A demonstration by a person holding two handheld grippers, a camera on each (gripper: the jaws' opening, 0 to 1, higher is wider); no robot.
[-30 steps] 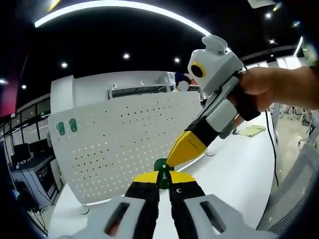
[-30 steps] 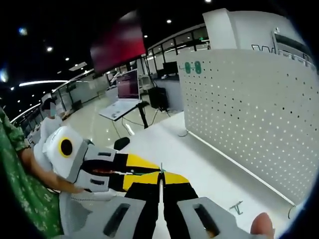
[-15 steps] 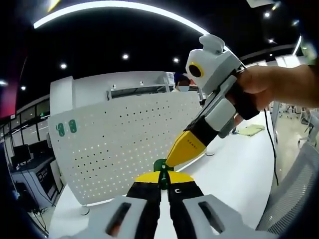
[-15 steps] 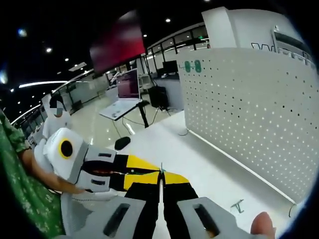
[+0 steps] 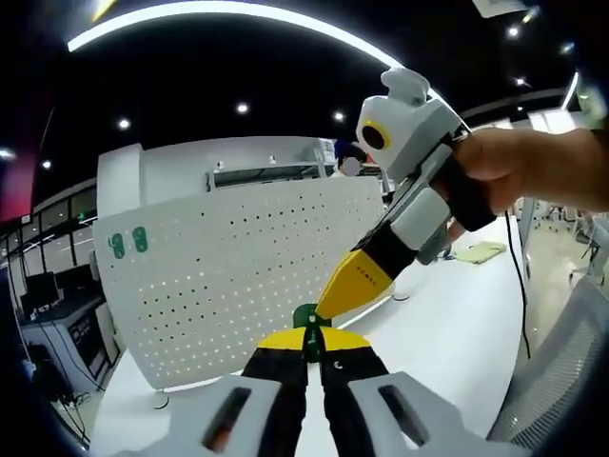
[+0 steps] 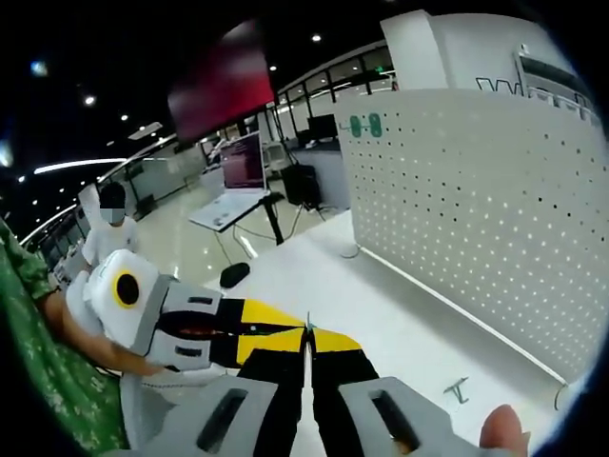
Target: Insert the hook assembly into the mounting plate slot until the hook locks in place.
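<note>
In the left gripper view, the white pegboard (image 5: 238,276) stands upright on the table (image 5: 457,333). The left gripper (image 5: 306,345) is clamped on a small green hook (image 5: 306,317), held in the air before the board. The right gripper (image 5: 328,303), tips pinched together, touches that hook from the right.

In the right gripper view a second small hook (image 6: 458,389) lies on the table near the board's foot.

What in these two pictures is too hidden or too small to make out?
- Left gripper view: the green hook piece is mostly covered by the left claw and right claw; its shape is unclear.
- Right gripper view: the thin part at the right claw is too small to identify.
- Right gripper view: the small metal item on the table is too small.
- Pegboard: the slot is indistinguishable.
</note>
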